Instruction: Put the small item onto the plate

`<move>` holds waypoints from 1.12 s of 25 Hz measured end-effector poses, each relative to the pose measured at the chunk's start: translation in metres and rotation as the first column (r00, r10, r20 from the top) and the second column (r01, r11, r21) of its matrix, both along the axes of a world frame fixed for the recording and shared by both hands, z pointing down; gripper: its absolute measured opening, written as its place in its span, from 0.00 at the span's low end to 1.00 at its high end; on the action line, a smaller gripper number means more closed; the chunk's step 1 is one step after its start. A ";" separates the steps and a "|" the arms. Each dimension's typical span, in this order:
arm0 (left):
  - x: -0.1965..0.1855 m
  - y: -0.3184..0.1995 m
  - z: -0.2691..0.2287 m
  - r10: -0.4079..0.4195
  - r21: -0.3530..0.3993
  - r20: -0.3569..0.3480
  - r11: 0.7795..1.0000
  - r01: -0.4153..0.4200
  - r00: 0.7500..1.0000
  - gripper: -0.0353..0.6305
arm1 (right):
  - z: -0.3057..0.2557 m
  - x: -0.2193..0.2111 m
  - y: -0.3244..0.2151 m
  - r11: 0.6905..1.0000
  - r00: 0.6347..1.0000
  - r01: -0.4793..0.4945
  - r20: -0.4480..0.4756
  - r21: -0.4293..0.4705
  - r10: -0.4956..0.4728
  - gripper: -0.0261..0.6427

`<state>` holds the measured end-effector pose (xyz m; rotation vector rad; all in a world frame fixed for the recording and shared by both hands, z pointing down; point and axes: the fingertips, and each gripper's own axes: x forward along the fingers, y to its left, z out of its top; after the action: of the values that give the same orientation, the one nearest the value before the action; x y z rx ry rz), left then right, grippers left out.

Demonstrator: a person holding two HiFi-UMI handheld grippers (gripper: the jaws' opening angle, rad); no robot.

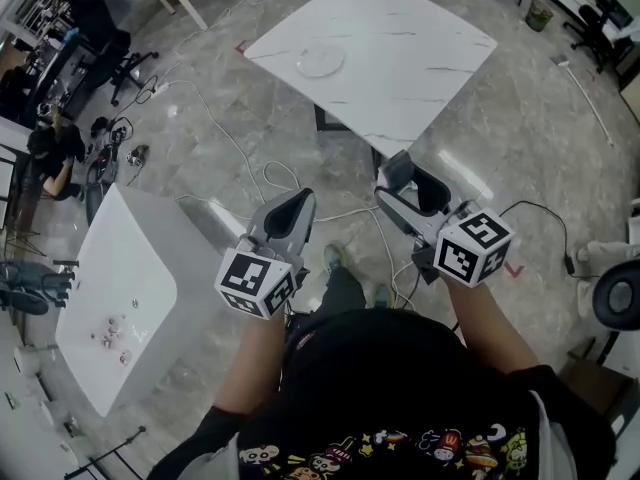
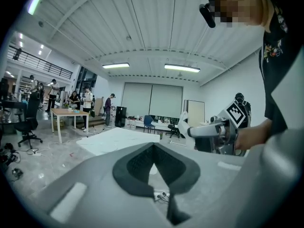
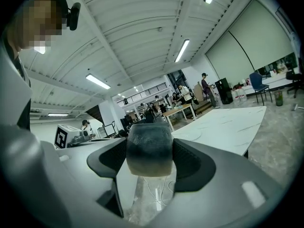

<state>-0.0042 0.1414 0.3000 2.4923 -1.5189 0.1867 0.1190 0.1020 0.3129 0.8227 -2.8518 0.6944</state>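
A small dark, rounded item (image 3: pixel 148 148) is pinched between the pads of my right gripper (image 3: pixel 148 133). In the head view the right gripper (image 1: pixel 407 175) is held at waist height over the floor, short of the white marble table (image 1: pixel 400 58). A clear glass plate (image 1: pixel 320 60) lies on that table's far left part, and it shows faintly as the plate (image 3: pixel 189 135) in the right gripper view. My left gripper (image 1: pixel 297 206) is beside the right one, also over the floor. Its jaws are closed with nothing in them, as the left gripper (image 2: pixel 153 148) shows in its own view.
A second white table (image 1: pixel 150 268) stands at my left with several small items (image 1: pixel 110 333) on it. Cables (image 1: pixel 240 158) trail across the marble floor between the tables. Office chairs, desks and people (image 1: pixel 55 148) are at the far left.
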 end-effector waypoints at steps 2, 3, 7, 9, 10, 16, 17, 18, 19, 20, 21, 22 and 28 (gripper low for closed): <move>-0.006 -0.011 -0.001 0.008 0.000 0.000 1.000 -0.008 1.000 0.06 | -0.001 -0.007 -0.009 1.000 1.000 -0.007 0.003 -0.002 0.007 0.54; -0.009 -0.016 -0.002 0.013 0.002 0.001 1.000 -0.013 1.000 0.06 | -0.003 -0.010 -0.013 1.000 1.000 -0.010 0.004 0.000 0.010 0.54; -0.023 -0.038 -0.007 0.034 0.007 0.005 0.999 -0.034 0.999 0.06 | -0.007 -0.024 -0.031 1.000 1.000 -0.027 0.006 0.002 0.027 0.54; -0.033 -0.051 -0.009 0.046 0.010 0.006 0.999 -0.046 0.999 0.06 | -0.009 -0.034 -0.043 0.999 0.999 -0.040 0.007 0.003 0.040 0.54; -0.039 -0.058 -0.010 0.051 0.010 0.005 0.999 -0.051 0.999 0.06 | -0.011 -0.039 -0.049 0.999 0.999 -0.046 0.006 0.004 0.046 0.54; -0.078 -0.092 -0.014 0.091 0.010 0.000 0.996 -0.091 0.996 0.06 | -0.015 -0.076 -0.077 0.997 0.997 -0.082 -0.011 0.003 0.082 0.54; -0.085 -0.098 -0.014 0.100 0.012 0.000 0.995 -0.100 0.995 0.06 | -0.015 -0.083 -0.081 0.996 0.996 -0.088 -0.014 0.002 0.088 0.54; -0.091 -0.104 -0.014 0.109 0.013 -0.001 0.994 -0.109 0.994 0.06 | -0.015 -0.090 -0.086 0.995 0.995 -0.095 -0.017 0.001 0.095 0.54; -0.097 -0.110 -0.014 0.118 0.015 -0.004 0.993 -0.118 0.993 0.06 | -0.015 -0.097 -0.090 0.995 0.995 -0.102 -0.020 0.001 0.102 0.54; -0.103 -0.115 -0.014 0.127 0.018 -0.008 0.992 -0.126 0.992 0.06 | -0.015 -0.103 -0.094 0.994 0.994 -0.107 -0.024 0.001 0.107 0.54; -0.108 -0.119 -0.014 0.136 0.021 -0.011 0.991 -0.136 0.991 0.06 | -0.014 -0.109 -0.098 0.994 0.993 -0.112 -0.029 0.003 0.112 0.54; -0.112 -0.123 -0.013 0.145 0.024 -0.012 0.989 -0.145 0.989 0.06 | -0.013 -0.115 -0.100 0.993 0.993 -0.116 -0.035 0.006 0.116 0.54; -0.137 -0.140 -0.010 0.164 0.027 -0.026 0.986 -0.163 0.986 0.06 | -0.005 -0.140 -0.115 0.991 0.989 -0.136 -0.056 -0.011 0.136 0.54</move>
<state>-0.1414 0.0015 0.2895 2.6284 -1.3137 0.1591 -0.0210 -0.0126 0.3078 1.0255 -2.7586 0.6950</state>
